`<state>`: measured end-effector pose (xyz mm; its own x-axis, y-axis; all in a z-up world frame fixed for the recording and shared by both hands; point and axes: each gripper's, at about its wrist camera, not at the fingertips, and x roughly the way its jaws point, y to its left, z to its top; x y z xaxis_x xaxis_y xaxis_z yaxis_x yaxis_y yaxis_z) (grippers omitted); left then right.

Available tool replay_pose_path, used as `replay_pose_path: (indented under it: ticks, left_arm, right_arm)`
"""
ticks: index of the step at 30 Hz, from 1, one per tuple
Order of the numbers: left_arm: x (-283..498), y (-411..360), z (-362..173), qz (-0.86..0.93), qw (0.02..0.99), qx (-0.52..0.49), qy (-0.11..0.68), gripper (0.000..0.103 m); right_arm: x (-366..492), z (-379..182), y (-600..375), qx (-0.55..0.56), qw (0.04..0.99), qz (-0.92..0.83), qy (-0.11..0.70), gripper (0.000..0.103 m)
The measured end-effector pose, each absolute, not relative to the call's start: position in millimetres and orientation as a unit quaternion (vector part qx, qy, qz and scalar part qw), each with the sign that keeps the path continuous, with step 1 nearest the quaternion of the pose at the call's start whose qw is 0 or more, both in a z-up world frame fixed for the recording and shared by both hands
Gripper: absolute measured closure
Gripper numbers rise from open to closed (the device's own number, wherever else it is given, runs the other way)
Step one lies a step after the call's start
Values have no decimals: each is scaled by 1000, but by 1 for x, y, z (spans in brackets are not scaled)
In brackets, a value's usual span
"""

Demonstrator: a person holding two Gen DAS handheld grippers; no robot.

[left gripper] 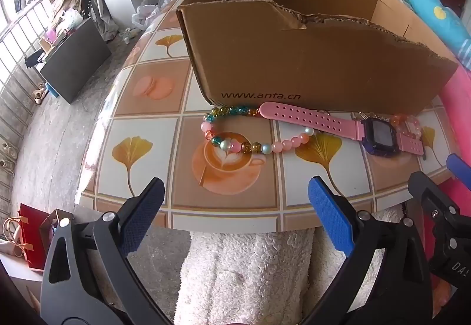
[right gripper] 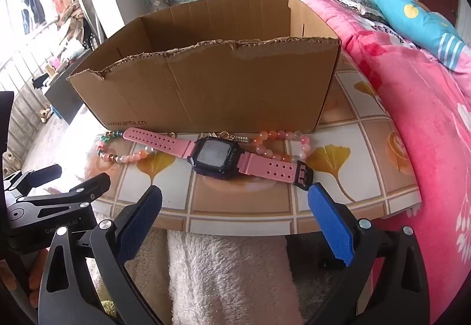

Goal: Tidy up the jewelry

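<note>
Both tools, left tool (left gripper: 235, 207) and right tool (right gripper: 234, 214), gape wide and empty at lower frame; pink watch (right gripper: 217, 158) and bead bracelet (left gripper: 235, 145) lie mid-frame before the cardboard box (left gripper: 309, 65) on the counter (left gripper: 147, 130).

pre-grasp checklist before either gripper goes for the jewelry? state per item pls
1. Left gripper open, nothing between its fingers: ok.
2. Right gripper open, empty: ok.
3. Cardboard box open at the top, ready to receive: ok.
4. Box contents: cannot tell, floor hidden.
5. Watch free to lift: not ok, its pink strap lies across the multicolored bead bracelet.
6. Pink bead bracelet clear of the watch: not ok, it touches the strap near the buckle.
</note>
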<state>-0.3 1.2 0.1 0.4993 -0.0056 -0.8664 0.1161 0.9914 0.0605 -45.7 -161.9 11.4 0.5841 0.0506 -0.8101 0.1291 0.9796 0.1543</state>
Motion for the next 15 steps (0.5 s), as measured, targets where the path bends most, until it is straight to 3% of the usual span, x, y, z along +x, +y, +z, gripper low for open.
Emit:
replay_pose_path:
  ticks: [15]
  left_arm:
    - [3, 0, -5, -36, 860, 60, 506, 9]
  right_arm:
    - [-42, 9, -165, 95, 881, -32, 463, 6]
